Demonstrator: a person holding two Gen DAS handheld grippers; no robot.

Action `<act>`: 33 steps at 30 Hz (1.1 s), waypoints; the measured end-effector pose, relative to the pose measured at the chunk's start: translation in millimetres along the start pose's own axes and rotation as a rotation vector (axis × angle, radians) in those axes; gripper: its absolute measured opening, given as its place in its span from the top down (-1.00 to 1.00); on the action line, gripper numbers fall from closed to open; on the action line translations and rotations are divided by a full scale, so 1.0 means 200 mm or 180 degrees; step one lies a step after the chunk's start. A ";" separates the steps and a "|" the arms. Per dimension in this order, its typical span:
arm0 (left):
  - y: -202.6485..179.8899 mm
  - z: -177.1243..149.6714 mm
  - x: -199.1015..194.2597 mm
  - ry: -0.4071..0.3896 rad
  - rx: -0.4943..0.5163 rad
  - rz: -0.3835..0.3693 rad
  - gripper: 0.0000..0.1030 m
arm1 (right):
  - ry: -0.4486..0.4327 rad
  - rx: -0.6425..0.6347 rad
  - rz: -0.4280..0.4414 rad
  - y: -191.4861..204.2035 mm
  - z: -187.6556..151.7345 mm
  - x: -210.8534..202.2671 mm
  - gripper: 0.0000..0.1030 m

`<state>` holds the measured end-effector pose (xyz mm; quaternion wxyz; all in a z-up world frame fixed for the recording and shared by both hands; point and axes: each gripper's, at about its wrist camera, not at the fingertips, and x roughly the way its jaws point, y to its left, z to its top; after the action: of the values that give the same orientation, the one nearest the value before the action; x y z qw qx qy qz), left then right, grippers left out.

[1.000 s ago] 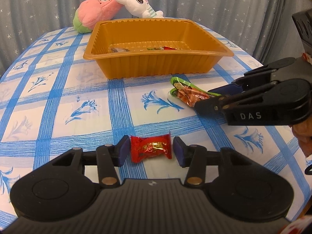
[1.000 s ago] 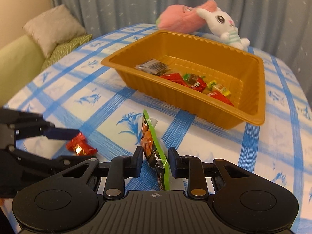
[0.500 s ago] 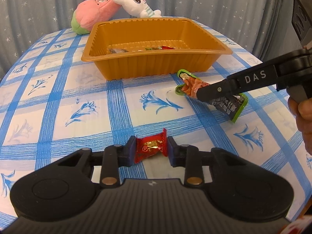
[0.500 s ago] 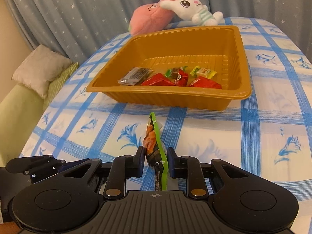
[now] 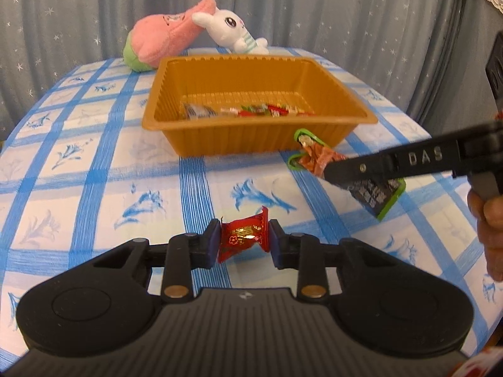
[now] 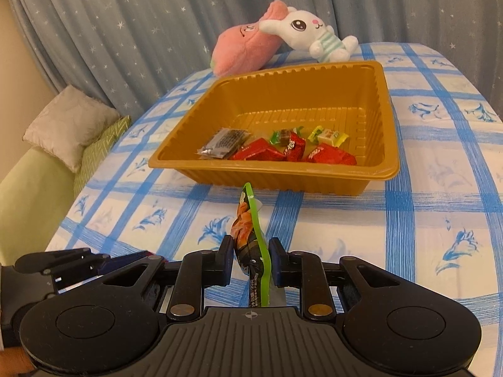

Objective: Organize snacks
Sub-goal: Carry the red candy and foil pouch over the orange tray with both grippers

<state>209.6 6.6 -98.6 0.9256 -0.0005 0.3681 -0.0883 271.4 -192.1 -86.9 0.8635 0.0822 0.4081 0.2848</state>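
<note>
My left gripper is shut on a red wrapped candy, held just above the blue-checked tablecloth. My right gripper is shut on a long green-edged snack packet that stands on edge between the pads; from the left wrist view this packet hangs from the right gripper's fingers close to the tray's near right corner. The orange plastic tray sits ahead, holding several wrapped snacks. The left gripper shows at the lower left of the right wrist view.
A pink plush and a white rabbit plush lie behind the tray against a starry grey curtain. A green sofa with cushions stands beyond the table's left edge. A hand grips the right tool.
The left jaws closed onto the red candy and lifted it slightly. The right gripper rolled and rose a little with the green packet, now nearer the tray.
</note>
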 end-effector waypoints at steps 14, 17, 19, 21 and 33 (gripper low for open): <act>0.02 0.13 -0.06 -0.0210 -0.0062 0.0049 0.44 | -0.0255 0.0009 0.0067 0.05 0.06 -0.11 0.54; 0.02 0.17 -0.06 -0.0251 -0.0026 0.0043 0.44 | -0.0292 0.0013 0.0068 0.06 0.07 -0.12 0.54; 0.01 0.19 -0.07 -0.0274 -0.0016 0.0037 0.44 | -0.0318 0.0020 0.0072 0.06 0.08 -0.13 0.54; 0.00 0.21 -0.06 -0.0289 -0.0008 0.0026 0.44 | -0.0343 0.0030 0.0068 0.06 0.08 -0.13 0.54; 0.00 0.35 -0.01 -0.0350 0.0129 0.0005 0.44 | -0.0477 0.0109 -0.0029 0.01 0.14 -0.19 0.54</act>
<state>255.4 1.8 -46.1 0.9443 0.0137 0.3148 -0.0948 272.2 -209.3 -43.8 0.8913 0.1161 0.3475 0.2669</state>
